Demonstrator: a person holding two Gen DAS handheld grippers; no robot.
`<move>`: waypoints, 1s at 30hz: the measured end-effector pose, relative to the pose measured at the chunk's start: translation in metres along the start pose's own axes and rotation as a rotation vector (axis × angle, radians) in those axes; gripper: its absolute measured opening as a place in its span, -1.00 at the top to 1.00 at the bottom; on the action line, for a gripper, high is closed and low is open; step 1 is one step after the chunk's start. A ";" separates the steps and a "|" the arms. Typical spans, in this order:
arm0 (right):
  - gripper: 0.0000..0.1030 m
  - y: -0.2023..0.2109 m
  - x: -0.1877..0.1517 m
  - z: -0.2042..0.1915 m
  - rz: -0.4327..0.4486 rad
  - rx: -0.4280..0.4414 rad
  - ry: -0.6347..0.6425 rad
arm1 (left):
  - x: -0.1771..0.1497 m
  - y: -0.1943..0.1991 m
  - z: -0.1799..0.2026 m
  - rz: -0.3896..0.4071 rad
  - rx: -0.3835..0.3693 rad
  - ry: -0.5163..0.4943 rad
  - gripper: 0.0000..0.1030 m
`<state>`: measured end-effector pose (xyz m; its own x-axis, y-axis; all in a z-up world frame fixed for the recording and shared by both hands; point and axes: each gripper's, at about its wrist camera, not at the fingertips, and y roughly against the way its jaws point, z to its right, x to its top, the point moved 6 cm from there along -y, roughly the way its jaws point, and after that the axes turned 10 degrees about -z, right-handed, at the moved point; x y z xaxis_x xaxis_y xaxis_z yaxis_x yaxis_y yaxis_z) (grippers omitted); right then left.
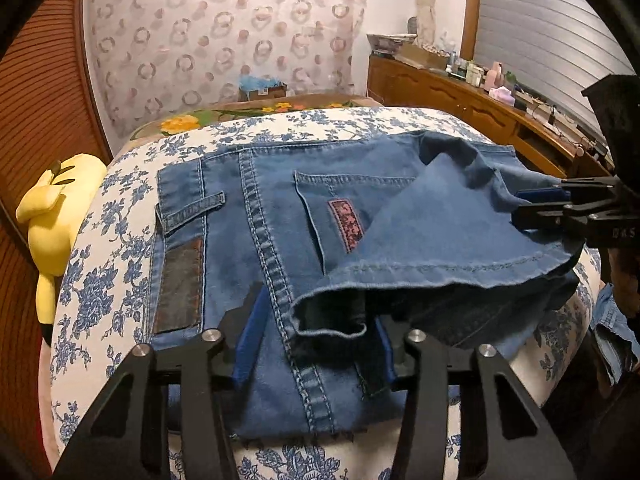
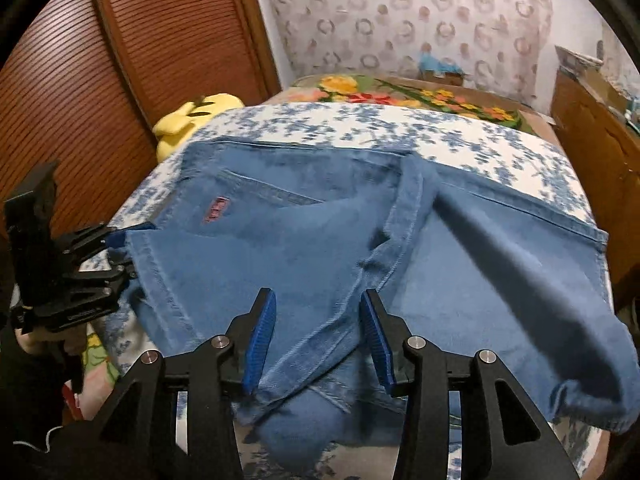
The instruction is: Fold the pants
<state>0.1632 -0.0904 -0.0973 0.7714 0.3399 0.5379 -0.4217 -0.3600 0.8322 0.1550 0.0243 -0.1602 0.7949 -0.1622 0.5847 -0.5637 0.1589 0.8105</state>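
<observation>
Blue jeans [image 1: 260,200] [image 2: 280,216] lie seat-up on the bed, showing a back pocket with a pink label [image 1: 346,224]. One leg [image 1: 440,220] [image 2: 500,280] is folded back over the seat, and its hem [image 1: 400,272] is still raised. My left gripper [image 1: 316,344] [image 2: 122,254] stands open with the hem's corner hanging loose between its blue pads. My right gripper [image 2: 320,340] [image 1: 528,206] is open too. Its pads stand apart on either side of the leg's side seam and do not press the denim.
The bed has a blue-flowered white cover [image 1: 120,280] [image 2: 360,128] and a bright floral blanket [image 1: 180,122] at its far end. A yellow plush toy [image 1: 60,208] [image 2: 192,120] lies at the left edge beside a slatted wooden door [image 2: 100,80]. A cluttered wooden dresser [image 1: 440,88] stands on the right.
</observation>
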 end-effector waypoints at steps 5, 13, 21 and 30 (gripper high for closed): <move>0.11 0.006 0.000 -0.001 0.000 -0.022 -0.011 | 0.002 0.004 -0.001 0.020 0.005 0.006 0.29; 0.12 0.009 -0.018 -0.005 0.017 0.077 -0.010 | 0.001 0.003 -0.005 0.039 -0.011 0.040 0.64; 0.86 0.026 0.011 -0.013 0.133 0.119 0.068 | -0.004 0.042 -0.001 0.121 -0.016 0.041 0.72; 0.87 0.047 0.072 -0.050 0.242 0.093 0.195 | -0.012 0.043 -0.016 0.077 0.031 0.031 0.67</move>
<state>0.1751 -0.0393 -0.0122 0.5444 0.3915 0.7418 -0.5295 -0.5256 0.6659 0.1245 0.0489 -0.1331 0.7551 -0.1199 0.6446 -0.6300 0.1398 0.7639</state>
